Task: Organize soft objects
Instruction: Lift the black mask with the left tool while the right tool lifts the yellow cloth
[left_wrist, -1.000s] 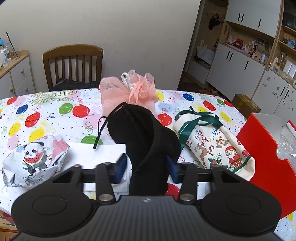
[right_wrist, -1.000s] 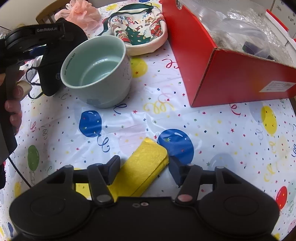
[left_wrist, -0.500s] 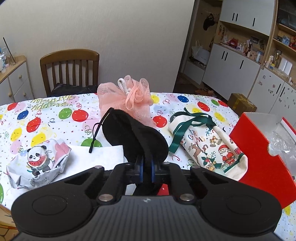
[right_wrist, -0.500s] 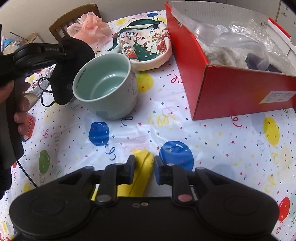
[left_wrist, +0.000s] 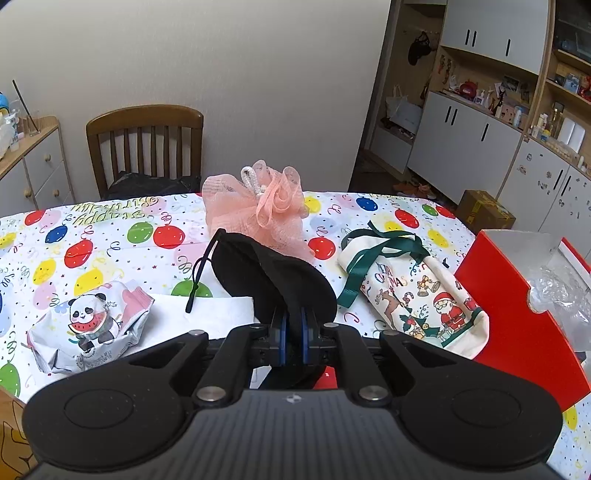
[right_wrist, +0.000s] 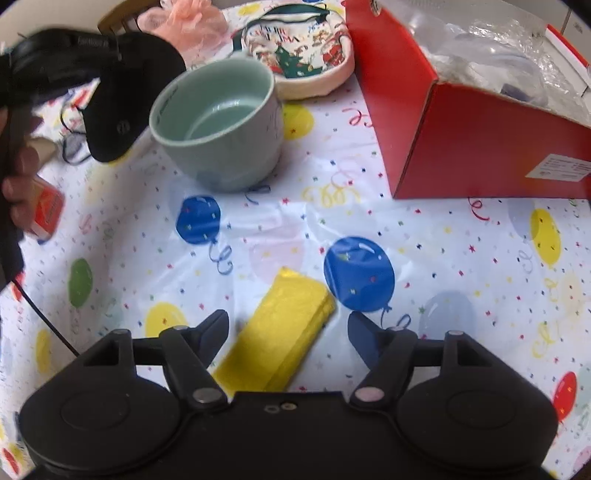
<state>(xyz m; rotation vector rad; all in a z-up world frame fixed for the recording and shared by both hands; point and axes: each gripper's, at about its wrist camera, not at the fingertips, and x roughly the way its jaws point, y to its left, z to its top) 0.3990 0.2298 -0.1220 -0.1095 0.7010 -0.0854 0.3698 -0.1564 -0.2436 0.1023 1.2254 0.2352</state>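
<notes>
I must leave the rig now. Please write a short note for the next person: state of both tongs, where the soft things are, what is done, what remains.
Left tongs: shut on the black eye mask, held above the table.
Right tongs: opening, with the yellow cloth lying between them on the tablecloth, not gripped.
Pink mesh puff, Christmas bag and panda pouch lie on the table.
Red box stands beside the cup.
Left: every soft thing still needs placing.

You are in a home, in a dining room. The table (left_wrist: 110, 236) wears a party cloth with balloons, and behind the table stands a wooden chair (left_wrist: 146, 147) against the wall. To the right of the table you see white cabinets (left_wrist: 465, 147) with open shelves (left_wrist: 495, 96) full of small household things.
</notes>
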